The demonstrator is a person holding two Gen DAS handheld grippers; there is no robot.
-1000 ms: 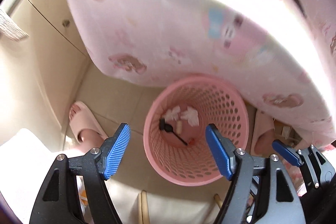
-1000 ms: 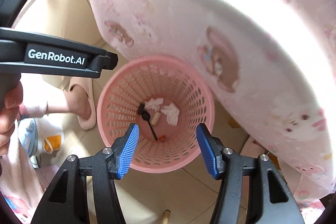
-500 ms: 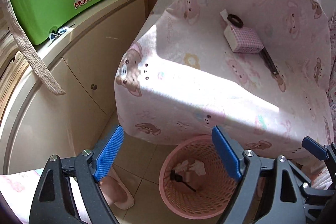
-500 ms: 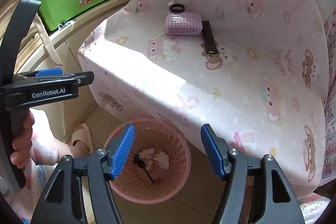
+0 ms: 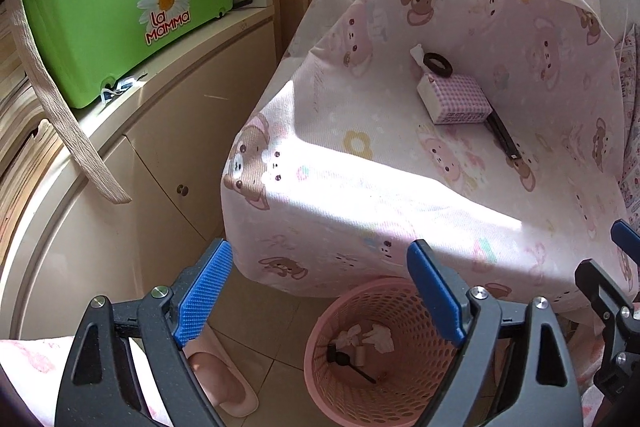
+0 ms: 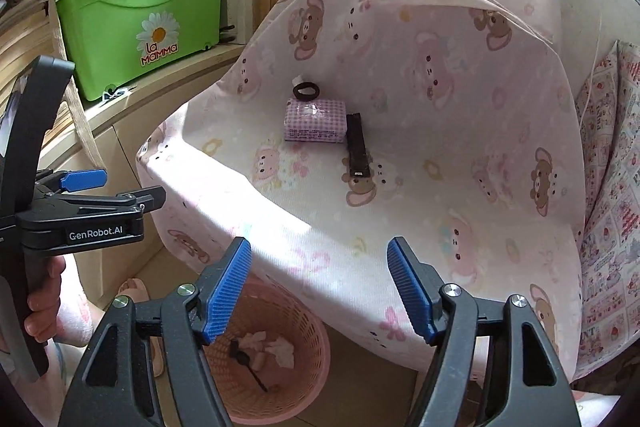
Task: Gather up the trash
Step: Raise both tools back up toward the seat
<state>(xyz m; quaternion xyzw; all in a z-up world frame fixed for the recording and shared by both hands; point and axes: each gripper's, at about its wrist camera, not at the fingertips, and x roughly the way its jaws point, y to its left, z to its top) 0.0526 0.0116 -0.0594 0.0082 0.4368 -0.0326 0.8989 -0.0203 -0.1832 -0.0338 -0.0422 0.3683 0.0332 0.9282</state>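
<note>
A pink mesh basket (image 5: 404,397) (image 6: 310,331) stands on the floor under the table edge, holding crumpled tissues (image 5: 378,335) (image 6: 282,347) and a black plastic utensil (image 5: 348,363) (image 6: 246,361). On the bear-print cloth lie a pink checked tissue pack (image 5: 456,99) (image 6: 316,123), a black ring (image 5: 438,65) (image 6: 306,91) and a flat black stick (image 5: 502,139) (image 6: 356,147). My left gripper (image 5: 320,287) hangs open above the basket, empty. My right gripper (image 6: 320,267) is beside it, its jaws opening with nothing between them.
A green storage bin (image 5: 120,7) sits on a cream cabinet (image 5: 160,167) at the left. A foot in a pink slipper (image 5: 216,375) is on the tiled floor by the basket. Patterned bedding (image 6: 608,187) rises at the right.
Both grippers rose and tilted up from looking into the basket, so the table top with its objects came into view. Both pairs of jaws stand wider than before.
</note>
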